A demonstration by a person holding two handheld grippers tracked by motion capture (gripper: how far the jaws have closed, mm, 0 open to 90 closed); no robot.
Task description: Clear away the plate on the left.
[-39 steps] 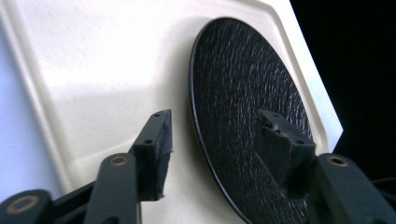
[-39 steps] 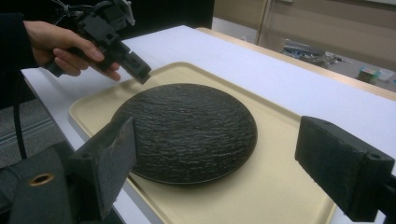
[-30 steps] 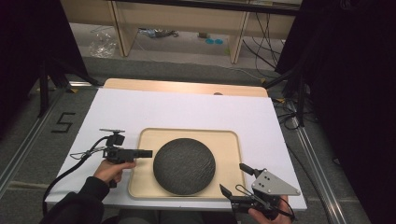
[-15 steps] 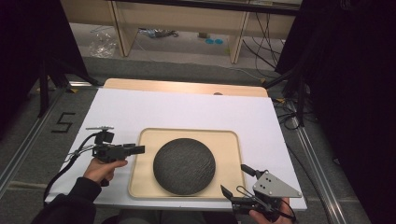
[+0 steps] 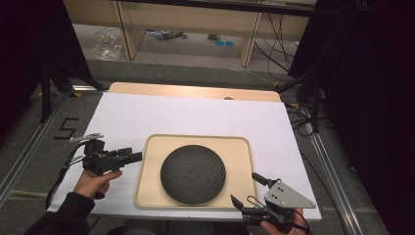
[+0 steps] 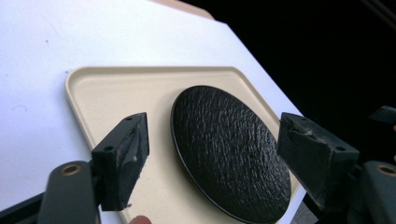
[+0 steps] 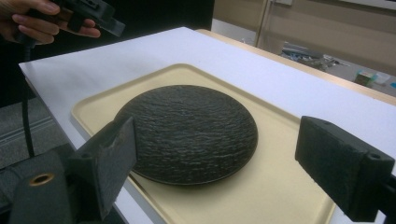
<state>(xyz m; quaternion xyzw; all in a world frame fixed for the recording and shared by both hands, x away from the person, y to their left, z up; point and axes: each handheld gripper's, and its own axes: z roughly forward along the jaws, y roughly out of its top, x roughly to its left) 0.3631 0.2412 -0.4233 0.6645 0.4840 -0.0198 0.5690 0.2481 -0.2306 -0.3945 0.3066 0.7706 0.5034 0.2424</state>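
At the left of the high view the left gripper (image 5: 131, 157) now sits off the tray's left edge, over the white table cover (image 5: 195, 115); a second ago it reached in over the tray's left rim, so it has drawn back leftward and slightly toward the person, and its black jaws point right at the tray. In the left gripper view its jaws stand wide apart with nothing between them, framing the plate farther off. The beige tray (image 5: 149, 188) lies where it lay before, near the table's near edge, and the dark, rough-textured round plate (image 5: 193, 174) rests flat at its middle, unmoved. At the right, the right gripper (image 5: 248, 190) with its grey three-cornered plate hovers at the tray's near right corner, much as it did a second ago, jaws spread wide and empty; its own view looks across the plate (image 7: 187, 130) toward the person's left hand (image 7: 32, 21).
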